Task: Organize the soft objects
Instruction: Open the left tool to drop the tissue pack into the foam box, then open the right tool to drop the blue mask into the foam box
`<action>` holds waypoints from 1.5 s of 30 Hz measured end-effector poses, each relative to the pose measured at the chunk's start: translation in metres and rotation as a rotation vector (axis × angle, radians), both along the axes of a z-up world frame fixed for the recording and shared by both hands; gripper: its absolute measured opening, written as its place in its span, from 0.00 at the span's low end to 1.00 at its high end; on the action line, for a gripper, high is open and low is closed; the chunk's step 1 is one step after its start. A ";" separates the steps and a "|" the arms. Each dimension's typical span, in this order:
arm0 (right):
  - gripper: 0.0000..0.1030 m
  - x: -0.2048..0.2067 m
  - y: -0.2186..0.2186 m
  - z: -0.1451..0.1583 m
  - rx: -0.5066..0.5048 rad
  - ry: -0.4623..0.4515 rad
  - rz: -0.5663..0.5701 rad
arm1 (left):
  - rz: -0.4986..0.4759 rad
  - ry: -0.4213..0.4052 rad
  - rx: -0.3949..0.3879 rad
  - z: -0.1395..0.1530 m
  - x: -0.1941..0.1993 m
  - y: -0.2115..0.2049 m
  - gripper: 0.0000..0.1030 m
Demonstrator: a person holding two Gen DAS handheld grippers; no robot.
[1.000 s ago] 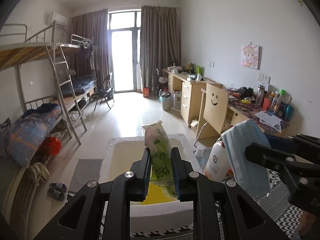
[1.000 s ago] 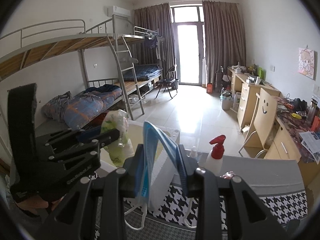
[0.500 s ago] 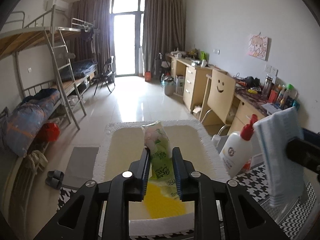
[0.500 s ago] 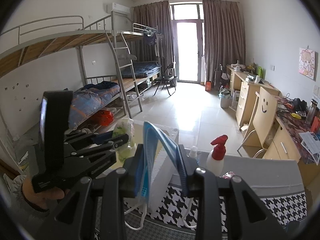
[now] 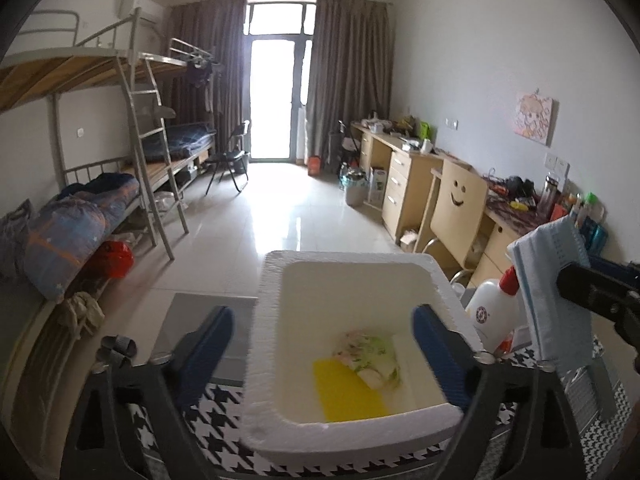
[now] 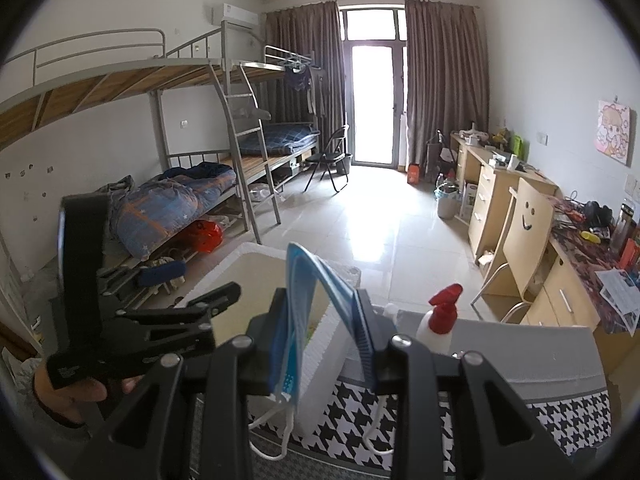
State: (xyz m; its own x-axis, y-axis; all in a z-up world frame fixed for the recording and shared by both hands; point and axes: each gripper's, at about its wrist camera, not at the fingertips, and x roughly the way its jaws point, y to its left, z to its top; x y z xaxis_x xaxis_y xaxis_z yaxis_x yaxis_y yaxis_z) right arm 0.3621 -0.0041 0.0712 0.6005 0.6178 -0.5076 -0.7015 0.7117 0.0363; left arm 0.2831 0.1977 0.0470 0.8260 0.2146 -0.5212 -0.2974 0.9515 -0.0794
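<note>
A houndstooth-patterned table carries a white foam box, the largest thing in play, standing open-topped with thick crumbly walls. Over it in the left wrist view the left gripper spans almost the full width of the box, its blue-padded jaws opening wide with nothing pressed between them; from the right wrist view the same tool shows at the left, carried in a person's hand. The right gripper sits beside the box on its right, jaws drawn in and clamped on a folded blue face mask, whose white ear loops dangle below the pads toward the tablecloth; in the left wrist view the mask hangs as a pale blue sheet at the right edge. Just right of the box stands a white bottle with a red pump top. Inside the box, on its floor, lies a flat yellow sheet, and resting partly on its far corner, free of both tools, lies the small floral green-and-pink soft packet, tipped on its side.
</note>
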 end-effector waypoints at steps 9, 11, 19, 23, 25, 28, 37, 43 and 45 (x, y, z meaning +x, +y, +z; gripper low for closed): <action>0.35 -0.001 0.013 0.001 -0.008 0.003 0.021 | 0.033 -0.026 0.021 0.005 -0.019 0.007 0.96; 0.35 0.001 0.015 0.001 -0.006 0.007 0.024 | 0.040 -0.028 0.027 0.005 -0.023 0.007 0.98; 0.35 0.008 0.027 -0.002 -0.011 0.032 0.045 | 0.056 -0.044 0.045 0.003 -0.040 0.011 0.99; 0.35 0.010 0.036 -0.002 -0.015 0.039 0.057 | 0.059 -0.044 0.037 0.000 -0.049 0.014 0.99; 0.35 0.012 0.038 -0.003 -0.019 0.046 0.063 | 0.062 -0.048 0.039 -0.001 -0.053 0.015 0.99; 0.35 0.014 0.044 -0.005 -0.029 0.051 0.067 | 0.071 -0.051 0.031 -0.002 -0.057 0.019 0.99; 0.35 0.022 0.059 -0.015 -0.057 0.078 0.076 | 0.076 -0.052 0.035 -0.006 -0.065 0.023 0.99; 0.35 0.033 0.074 -0.022 -0.082 0.100 0.068 | 0.079 -0.053 0.039 -0.009 -0.071 0.025 0.99; 0.35 0.035 0.080 -0.026 -0.098 0.110 0.070 | 0.080 -0.048 0.037 -0.012 -0.072 0.026 0.99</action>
State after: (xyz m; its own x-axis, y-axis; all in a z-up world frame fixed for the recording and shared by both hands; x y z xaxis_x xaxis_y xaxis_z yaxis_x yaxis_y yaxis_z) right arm 0.3972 0.0754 0.0454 0.4948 0.6009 -0.6278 -0.7453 0.6649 0.0489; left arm 0.2110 0.2233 0.0350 0.8291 0.2996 -0.4720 -0.3693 0.9273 -0.0602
